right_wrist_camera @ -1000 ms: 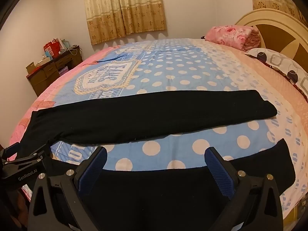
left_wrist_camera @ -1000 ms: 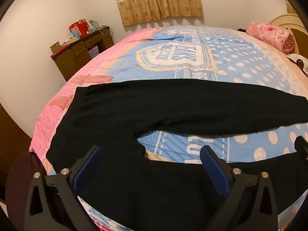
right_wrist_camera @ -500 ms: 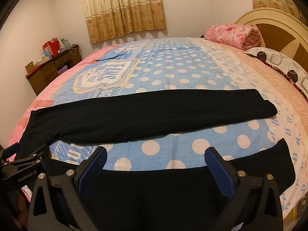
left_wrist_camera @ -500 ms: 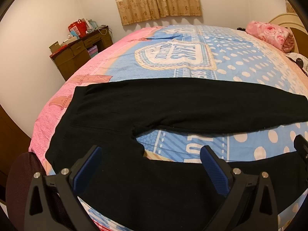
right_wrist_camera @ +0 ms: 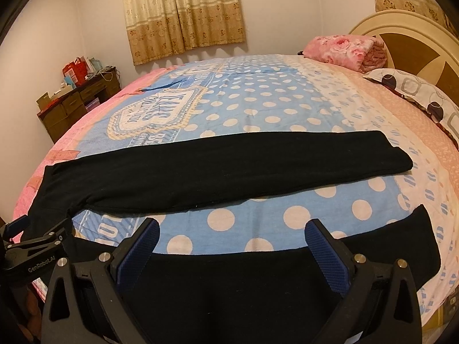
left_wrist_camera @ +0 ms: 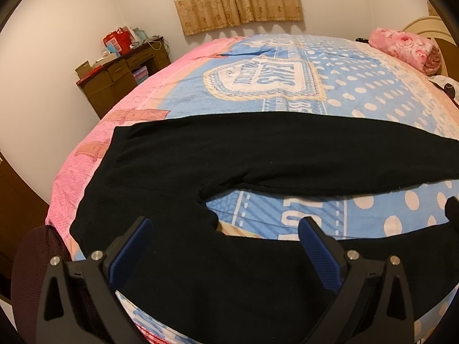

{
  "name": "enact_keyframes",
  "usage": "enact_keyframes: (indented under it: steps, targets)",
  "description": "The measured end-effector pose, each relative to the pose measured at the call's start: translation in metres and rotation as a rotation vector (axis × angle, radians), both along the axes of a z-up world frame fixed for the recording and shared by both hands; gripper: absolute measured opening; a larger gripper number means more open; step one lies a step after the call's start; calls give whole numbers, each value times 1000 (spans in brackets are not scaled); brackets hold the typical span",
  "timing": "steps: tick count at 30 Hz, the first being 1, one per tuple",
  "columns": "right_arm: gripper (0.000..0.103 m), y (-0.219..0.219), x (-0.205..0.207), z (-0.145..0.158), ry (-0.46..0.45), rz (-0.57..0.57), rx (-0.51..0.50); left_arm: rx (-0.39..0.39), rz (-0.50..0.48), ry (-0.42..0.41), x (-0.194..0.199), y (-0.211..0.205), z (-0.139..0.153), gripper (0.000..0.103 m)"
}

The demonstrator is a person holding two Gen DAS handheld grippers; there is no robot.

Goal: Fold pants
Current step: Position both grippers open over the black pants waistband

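Note:
Black pants (left_wrist_camera: 258, 154) lie spread flat on the bed, waistband at the left, the two legs splayed apart toward the right. The far leg (right_wrist_camera: 200, 172) stretches across the polka-dot cover; the near leg (right_wrist_camera: 258, 286) runs along the bed's front edge. My left gripper (left_wrist_camera: 223, 243) is open above the near leg close to the crotch, holding nothing. My right gripper (right_wrist_camera: 232, 246) is open over the near leg further along, short of its cuff (right_wrist_camera: 424, 238). The left gripper (right_wrist_camera: 34, 243) also shows at the left edge of the right wrist view.
The bed (right_wrist_camera: 258, 100) has a blue, pink and polka-dot cover. A folded pink floral blanket (right_wrist_camera: 344, 48) and a patterned pillow (right_wrist_camera: 416, 97) lie by the headboard (right_wrist_camera: 407, 37). A cluttered brown desk (left_wrist_camera: 120, 77) stands against the far left wall. A dark red chair back (left_wrist_camera: 31, 263) is at lower left.
Both grippers have crept slightly forward and lower over the near leg; the pants have not moved and both grippers stay open.

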State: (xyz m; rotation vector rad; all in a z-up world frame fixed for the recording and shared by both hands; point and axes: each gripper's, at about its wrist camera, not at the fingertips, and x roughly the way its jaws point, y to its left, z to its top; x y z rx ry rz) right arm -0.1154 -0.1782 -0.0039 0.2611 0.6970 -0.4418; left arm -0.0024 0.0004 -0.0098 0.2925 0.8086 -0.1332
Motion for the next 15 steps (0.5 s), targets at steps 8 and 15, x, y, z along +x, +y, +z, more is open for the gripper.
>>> enact_keyframes:
  steps: [8, 15]
  targets:
    - [102, -1, -1, 4, 15, -3, -3, 16, 8, 4, 1, 4, -3, 103]
    - [102, 2, -1, 6, 8, 3, -14, 14, 9, 11, 2, 5, -3, 103]
